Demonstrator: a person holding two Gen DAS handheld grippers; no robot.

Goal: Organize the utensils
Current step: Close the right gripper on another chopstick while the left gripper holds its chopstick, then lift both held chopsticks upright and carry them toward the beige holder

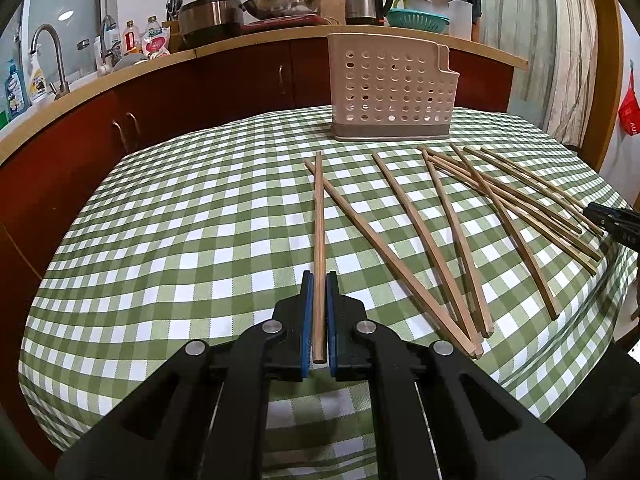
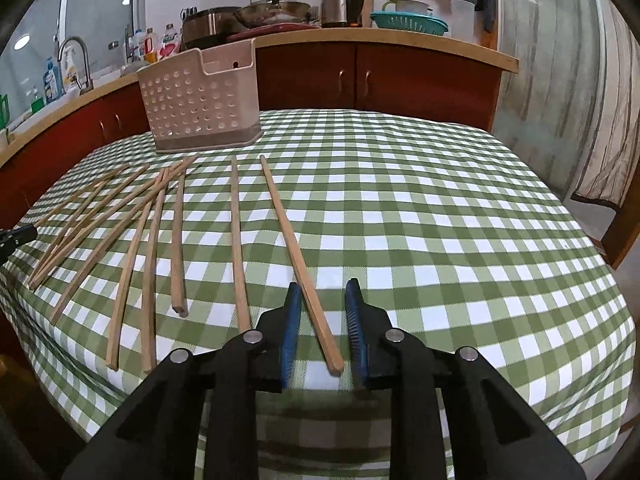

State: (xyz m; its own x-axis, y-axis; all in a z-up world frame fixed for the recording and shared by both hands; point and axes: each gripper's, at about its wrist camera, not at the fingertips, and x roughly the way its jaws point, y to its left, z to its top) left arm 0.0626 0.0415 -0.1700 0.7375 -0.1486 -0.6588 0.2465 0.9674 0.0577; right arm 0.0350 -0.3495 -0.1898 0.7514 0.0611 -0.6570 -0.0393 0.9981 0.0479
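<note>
Several wooden chopsticks [image 1: 456,232] lie fanned on the green checked tablecloth [image 1: 180,240]. A beige perforated utensil holder [image 1: 392,88] stands at the table's far side; it also shows in the right wrist view [image 2: 200,100]. My left gripper [image 1: 319,276] is shut on one chopstick [image 1: 319,220], which points straight ahead. My right gripper [image 2: 323,286] is open, its jaws on either side of the rightmost chopstick [image 2: 298,256] lying on the cloth. More chopsticks [image 2: 132,236] lie to its left.
A kitchen counter [image 1: 248,40] with red cabinets runs behind the table, holding a kettle [image 1: 366,0], wok, pot, teal colander [image 1: 418,20] and bottles by a sink tap [image 1: 52,56]. A curtain [image 2: 568,80] hangs at the right. The table edge drops off near me.
</note>
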